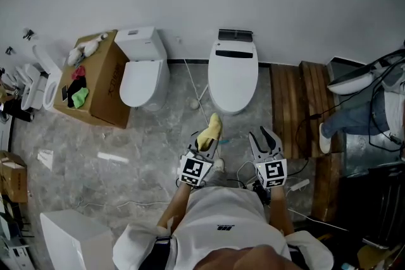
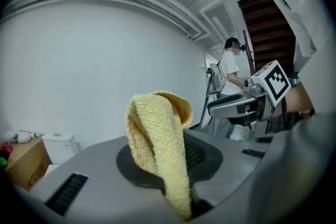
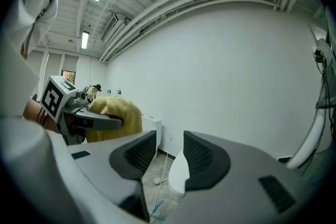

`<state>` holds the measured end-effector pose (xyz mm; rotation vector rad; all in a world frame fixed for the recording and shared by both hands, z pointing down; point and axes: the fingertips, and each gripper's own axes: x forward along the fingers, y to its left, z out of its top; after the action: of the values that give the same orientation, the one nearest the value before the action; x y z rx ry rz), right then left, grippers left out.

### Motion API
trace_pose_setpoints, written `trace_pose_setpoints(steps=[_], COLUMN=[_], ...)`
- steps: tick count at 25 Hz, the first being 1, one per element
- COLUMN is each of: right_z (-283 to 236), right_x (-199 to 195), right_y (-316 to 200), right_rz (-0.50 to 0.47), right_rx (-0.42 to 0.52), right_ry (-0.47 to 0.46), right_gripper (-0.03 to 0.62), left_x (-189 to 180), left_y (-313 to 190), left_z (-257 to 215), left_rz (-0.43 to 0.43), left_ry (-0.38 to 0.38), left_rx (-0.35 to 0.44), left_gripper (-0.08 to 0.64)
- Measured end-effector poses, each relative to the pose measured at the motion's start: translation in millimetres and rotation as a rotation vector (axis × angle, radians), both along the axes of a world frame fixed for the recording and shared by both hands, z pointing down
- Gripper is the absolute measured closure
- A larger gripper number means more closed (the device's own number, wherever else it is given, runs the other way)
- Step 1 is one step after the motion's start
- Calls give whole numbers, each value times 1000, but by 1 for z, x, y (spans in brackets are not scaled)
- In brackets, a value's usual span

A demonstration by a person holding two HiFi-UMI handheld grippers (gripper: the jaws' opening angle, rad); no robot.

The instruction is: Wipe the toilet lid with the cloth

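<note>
Soft yellow terry cloth (image 1: 212, 128) held up, short of the white toilet lid (image 1: 233, 73)
The left hand-held gripper (image 1: 206, 143) pinches its lower fold; it is probably light and floppy. The right hand-held gripper (image 1: 266, 138) is released, empty.

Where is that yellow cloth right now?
In the head view's centre, the yellow cloth is clamped in the left tool, just short of the nearest toilet.

We are holding the yellow terry cloth (image 1: 211, 130) in the left gripper (image 1: 206, 146) before the white oval toilet lid (image 1: 233, 76); the right gripper (image 1: 266, 138) is hanging just right of it.
</note>
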<state>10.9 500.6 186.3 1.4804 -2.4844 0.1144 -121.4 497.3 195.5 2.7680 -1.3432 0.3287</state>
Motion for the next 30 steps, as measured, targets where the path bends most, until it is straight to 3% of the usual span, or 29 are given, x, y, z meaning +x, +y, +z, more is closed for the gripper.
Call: trace_pose_setpoints(steps=[15,30], right_z=[-2,4], right_x=[-22,-6], right_y=[-92,-161], right_rz=[26,34], right_rx=[-4,4], right_ry=[4,14], right_gripper=[414,414], left_x=[-18,-10], left_y=[-90,-158], left_z=[1,4], left_rz=[42,37], left_ry=[26,18], left_rx=[18,31], left_gripper=[485,485])
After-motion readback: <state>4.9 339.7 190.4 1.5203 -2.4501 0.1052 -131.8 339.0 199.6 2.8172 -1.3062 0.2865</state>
